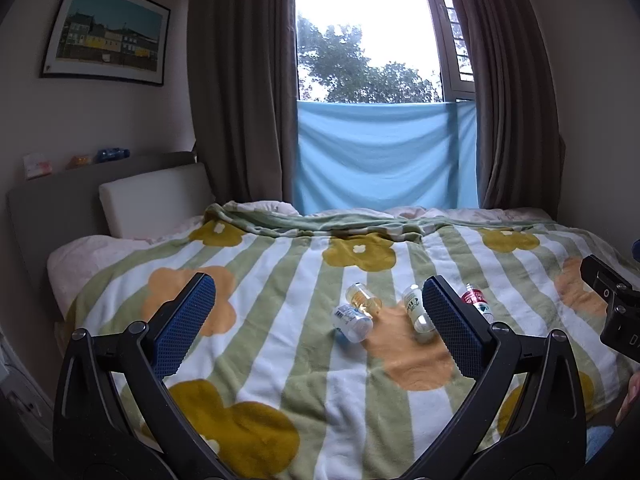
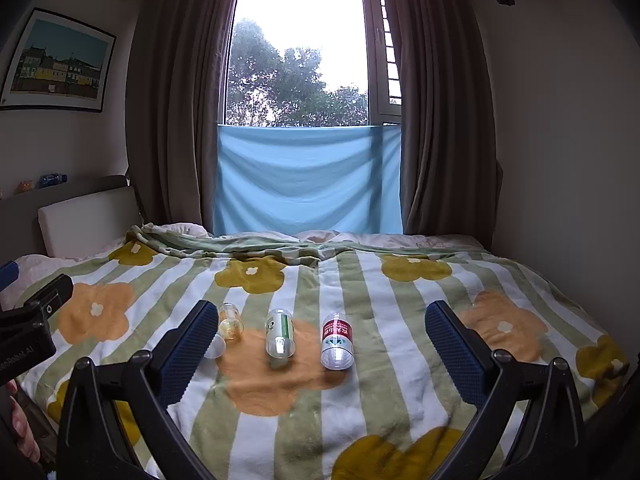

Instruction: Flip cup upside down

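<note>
Floral blanket (image 2: 400,300), framed pic (image 2: 56,60), blue cloth (image 2: 308,176) at window.

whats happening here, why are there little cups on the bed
A person holds a gripper in each hand over a bed. Both the left gripper and the right gripper are open and empty. Four small clear cups lie on their sides on the flowered blanket, including a red-labelled cup. None has been picked up yet.

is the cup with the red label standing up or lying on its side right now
Lying on its side. In the right wrist view the red-labelled cup rests lengthwise on the blanket, one round end facing the camera.
</note>
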Demonstrator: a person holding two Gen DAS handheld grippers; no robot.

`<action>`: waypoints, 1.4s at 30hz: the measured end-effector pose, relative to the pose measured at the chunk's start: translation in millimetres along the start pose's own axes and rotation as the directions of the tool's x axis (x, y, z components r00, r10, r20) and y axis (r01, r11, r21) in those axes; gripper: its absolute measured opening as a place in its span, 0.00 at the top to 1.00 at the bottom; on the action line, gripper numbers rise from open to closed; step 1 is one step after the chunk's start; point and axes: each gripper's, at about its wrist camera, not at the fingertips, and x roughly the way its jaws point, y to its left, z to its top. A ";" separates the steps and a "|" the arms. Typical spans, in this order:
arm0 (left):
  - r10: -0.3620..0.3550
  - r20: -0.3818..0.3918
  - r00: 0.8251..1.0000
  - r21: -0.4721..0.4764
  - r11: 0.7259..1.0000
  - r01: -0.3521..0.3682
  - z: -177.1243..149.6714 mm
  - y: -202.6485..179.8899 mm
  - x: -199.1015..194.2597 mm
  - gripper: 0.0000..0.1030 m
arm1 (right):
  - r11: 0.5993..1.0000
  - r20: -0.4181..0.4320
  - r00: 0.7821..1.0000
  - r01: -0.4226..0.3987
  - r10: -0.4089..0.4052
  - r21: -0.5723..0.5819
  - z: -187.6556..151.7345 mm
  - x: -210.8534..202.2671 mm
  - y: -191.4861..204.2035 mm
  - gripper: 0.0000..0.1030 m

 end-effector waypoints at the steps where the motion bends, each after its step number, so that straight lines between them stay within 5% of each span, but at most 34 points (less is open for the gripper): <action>1: 0.005 0.002 1.000 0.001 1.000 -0.005 -0.5 0.0 -0.1 0.00 | 1.000 -0.002 1.000 0.002 -0.002 0.002 0.0 0.4 0.1 0.00; 42: -0.046 0.009 0.999 -0.002 0.999 0.046 1.3 -9.3 -5.9 0.00 | 0.999 -0.007 0.999 0.050 -0.050 0.003 5.5 -0.7 -14.8 0.00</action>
